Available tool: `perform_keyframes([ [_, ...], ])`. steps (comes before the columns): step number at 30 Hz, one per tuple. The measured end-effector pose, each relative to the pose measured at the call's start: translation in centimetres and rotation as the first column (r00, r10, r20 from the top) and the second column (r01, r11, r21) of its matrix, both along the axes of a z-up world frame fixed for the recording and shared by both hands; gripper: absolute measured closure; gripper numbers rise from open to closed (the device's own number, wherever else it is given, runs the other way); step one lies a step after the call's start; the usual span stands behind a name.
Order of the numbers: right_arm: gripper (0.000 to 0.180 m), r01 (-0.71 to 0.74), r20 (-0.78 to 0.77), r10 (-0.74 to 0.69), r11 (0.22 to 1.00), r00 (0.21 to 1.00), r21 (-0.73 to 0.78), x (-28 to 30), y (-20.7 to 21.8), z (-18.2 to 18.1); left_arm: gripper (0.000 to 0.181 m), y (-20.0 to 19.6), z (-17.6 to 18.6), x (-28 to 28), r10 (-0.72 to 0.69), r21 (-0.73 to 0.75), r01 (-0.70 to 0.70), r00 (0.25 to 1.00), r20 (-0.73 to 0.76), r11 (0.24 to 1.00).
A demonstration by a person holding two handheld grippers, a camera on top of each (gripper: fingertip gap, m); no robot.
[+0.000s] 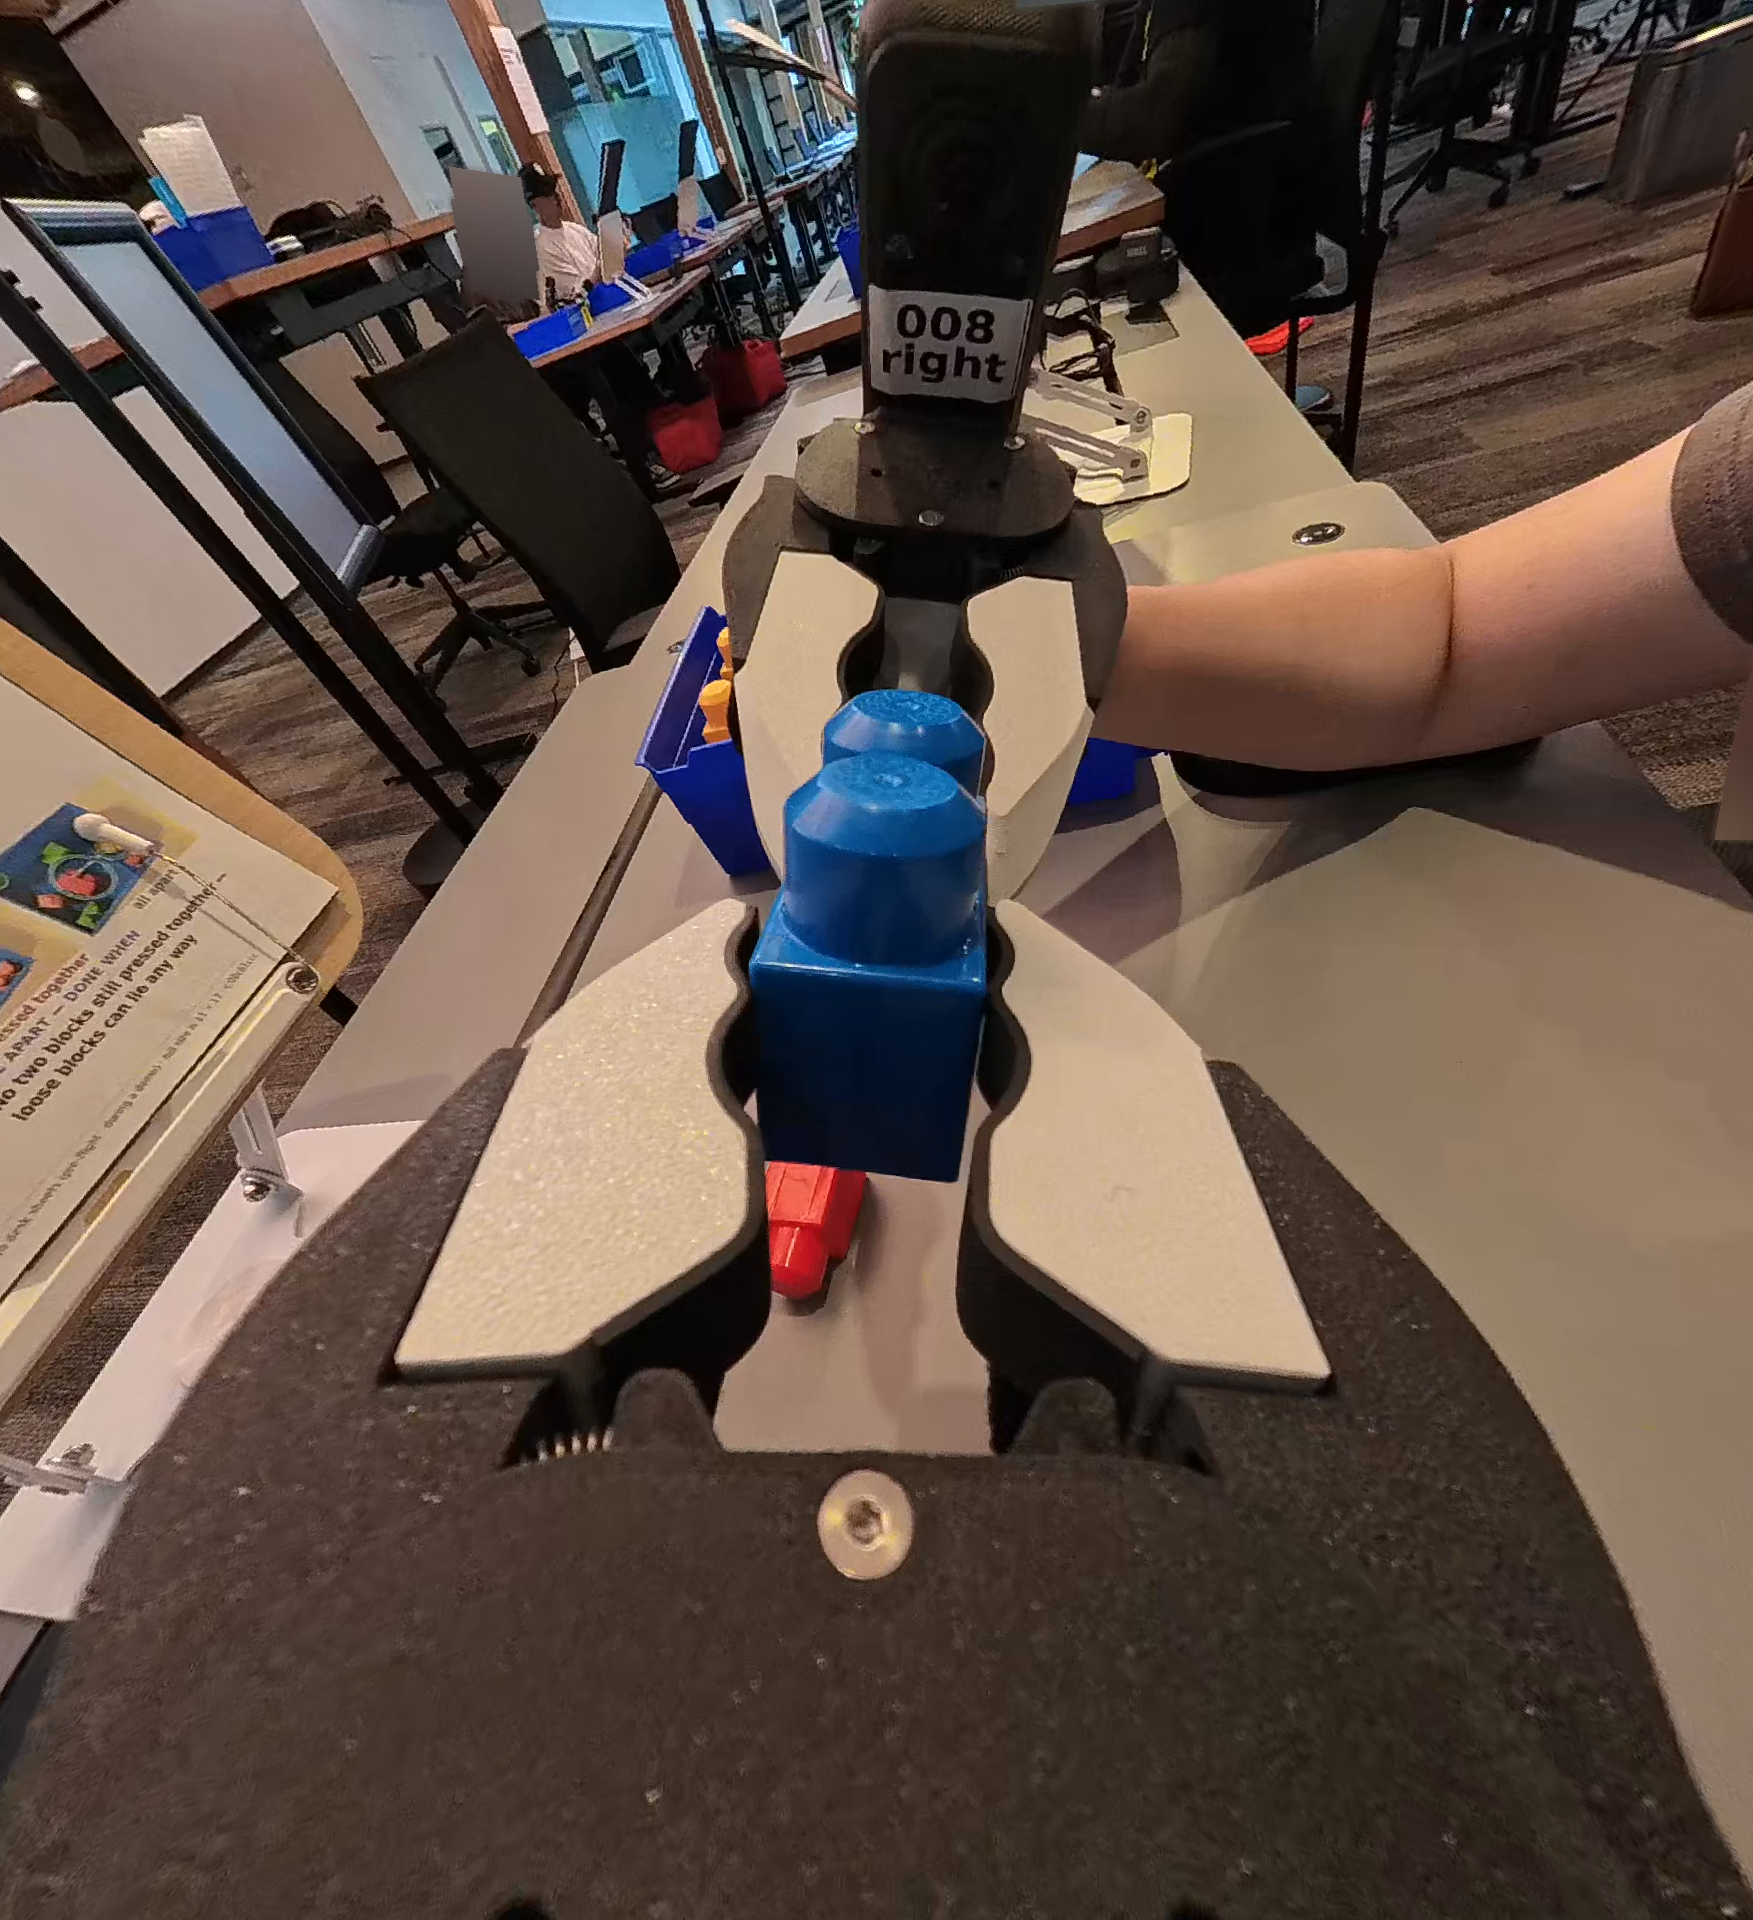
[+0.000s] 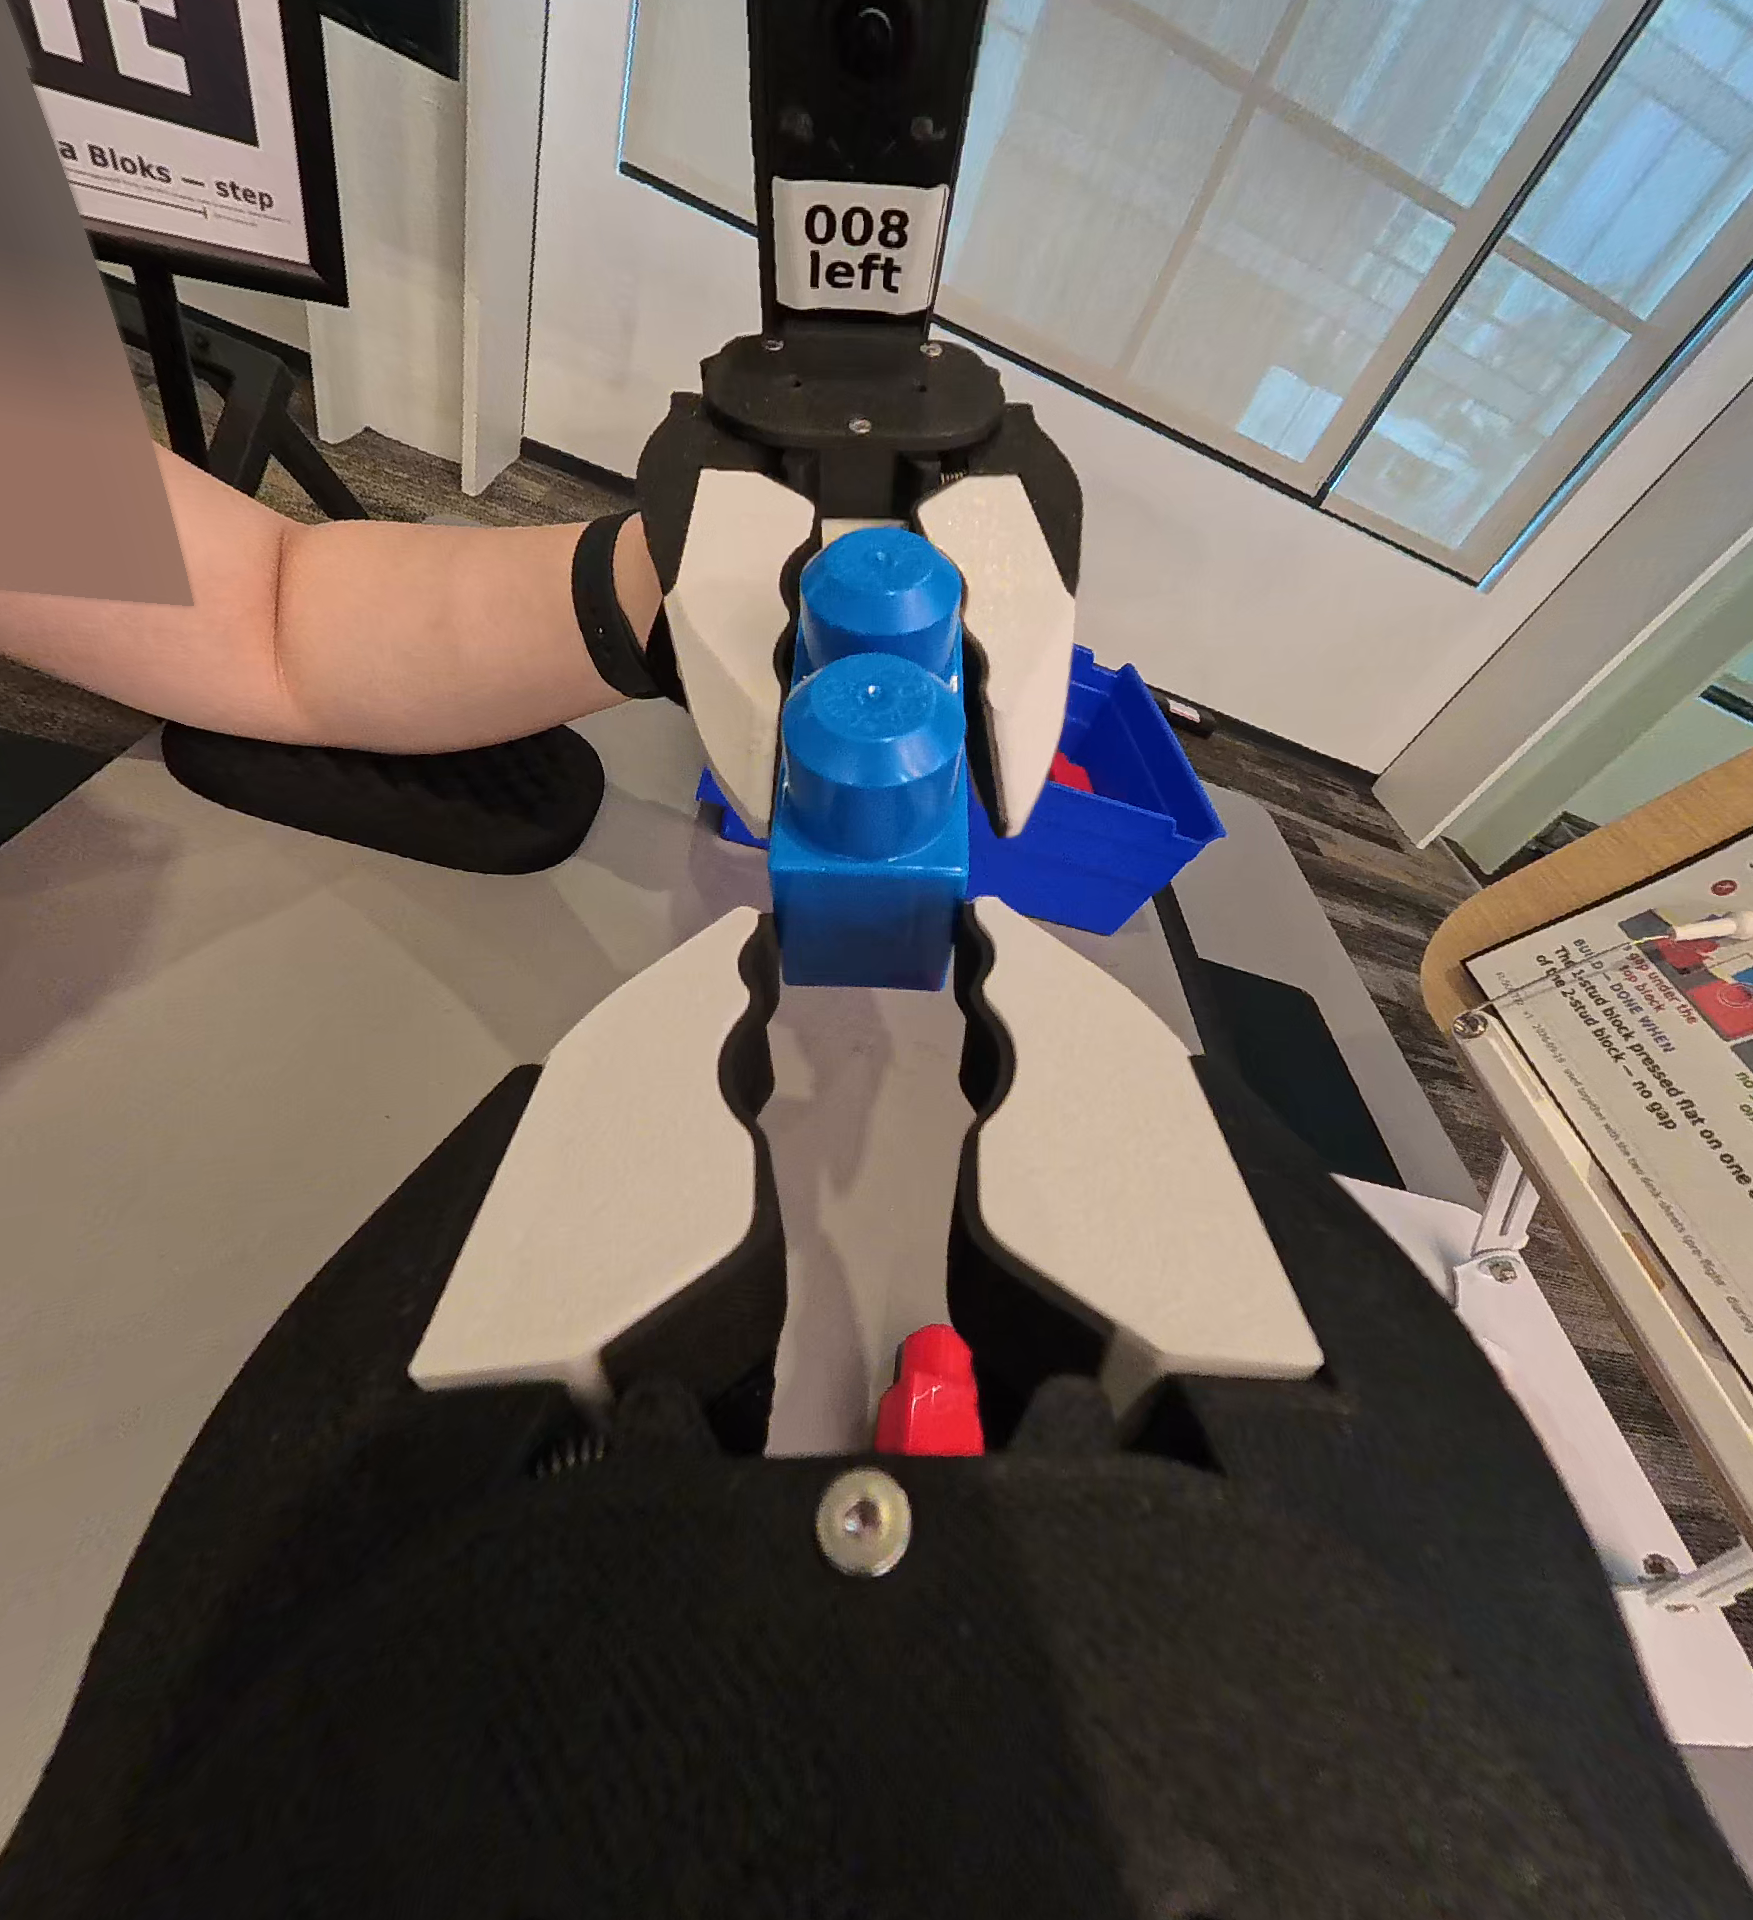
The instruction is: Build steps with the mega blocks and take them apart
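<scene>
Blue two-stud block (image 1: 867,997) pinched end-to-end by left gripper (image 1: 867,1039) and right gripper (image 2: 867,966) fingers above desk (image 1: 1371,1039); uneven pull could drop it onto red block (image 1: 812,1226) at 6 o'clock.

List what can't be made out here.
- Red block: left wrist view, upper part hidden by blue block; shape unclear.
- Blue bin contents: left wrist view, mostly behind right gripper.
- Underside of the blue block: faces away in both views.
</scene>
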State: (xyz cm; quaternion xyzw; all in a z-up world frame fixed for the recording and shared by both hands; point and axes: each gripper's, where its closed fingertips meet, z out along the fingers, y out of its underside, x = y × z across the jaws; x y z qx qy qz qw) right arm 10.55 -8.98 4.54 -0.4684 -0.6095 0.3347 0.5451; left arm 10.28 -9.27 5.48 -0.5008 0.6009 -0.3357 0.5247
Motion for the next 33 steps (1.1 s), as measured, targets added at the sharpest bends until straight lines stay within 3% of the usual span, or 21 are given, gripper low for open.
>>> perform_keyframes([
  [13, 0.146, -0.012, 0.011, 0.012, 1.0, 1.0, -0.025, 0.34, 0.14, -0.24, 0.144, -0.1, 0.16, -0.4, -0.011, -0.01, 0.011, 1.0, 0.004, 1.0],
  [18, 0.146, -0.019, -0.004, 0.019, 0.999, 1.0, -0.03, 0.45, 0.14, -0.09, 0.135, 0.45, 0.08, -0.37, 0.017, -0.017, -0.017, 1.0, 0.009, 1.0],
  [33, 0.146, -0.022, -0.015, 0.021, 0.999, 1.0, -0.044, 0.7, 0.29, 0.08, 0.145, 0.39, -0.2, 0.02, -0.017, -0.095, 0.019, 1.0, 0.021, 0.995],
])
